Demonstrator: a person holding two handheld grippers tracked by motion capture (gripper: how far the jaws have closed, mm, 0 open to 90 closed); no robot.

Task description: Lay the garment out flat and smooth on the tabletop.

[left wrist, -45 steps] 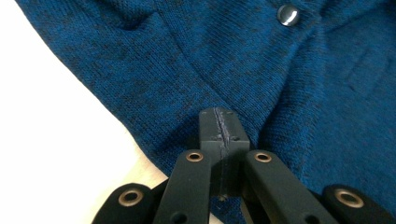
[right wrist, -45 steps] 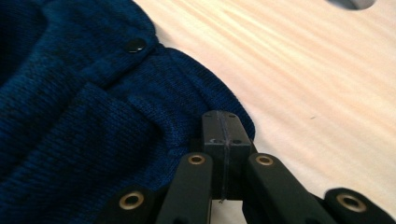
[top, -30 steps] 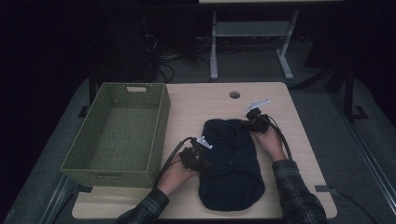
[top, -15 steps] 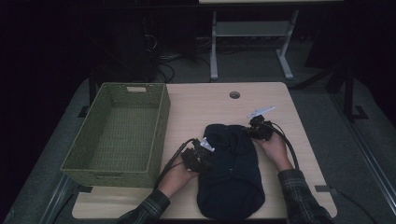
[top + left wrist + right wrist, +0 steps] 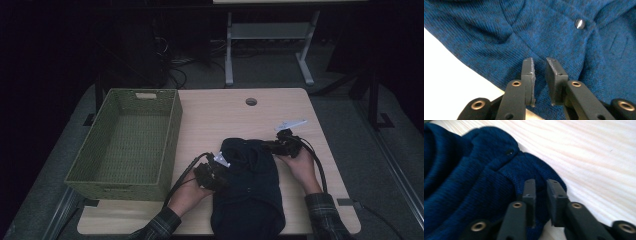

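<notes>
A dark blue knit garment point(image 5: 250, 190) lies folded on the wooden table point(image 5: 225, 115), reaching to its near edge. My left gripper point(image 5: 223, 176) rests at the garment's left edge, and its jaws have just been opening. In the left gripper view the left gripper point(image 5: 539, 61) stands slightly open over the knit point(image 5: 549, 32), gripping nothing, near a metal snap point(image 5: 580, 24). My right gripper point(image 5: 270, 146) is at the garment's far right corner. Its jaws have also just been opening: the right gripper point(image 5: 541, 182) stands apart over the rounded cloth edge point(image 5: 474, 182), not pinching it.
An empty green woven basket point(image 5: 172, 135) stands on the left part of the table, close to the left hand. A round cable hole point(image 5: 251, 101) sits near the far edge. Bare wood stretches beyond the garment. Table legs and cables lie on the dark floor behind.
The right hand has moved right and toward the near edge, and the garment's far edge now lies closer in. Both pairs of jaws now show a gap. The left hand stayed put.
</notes>
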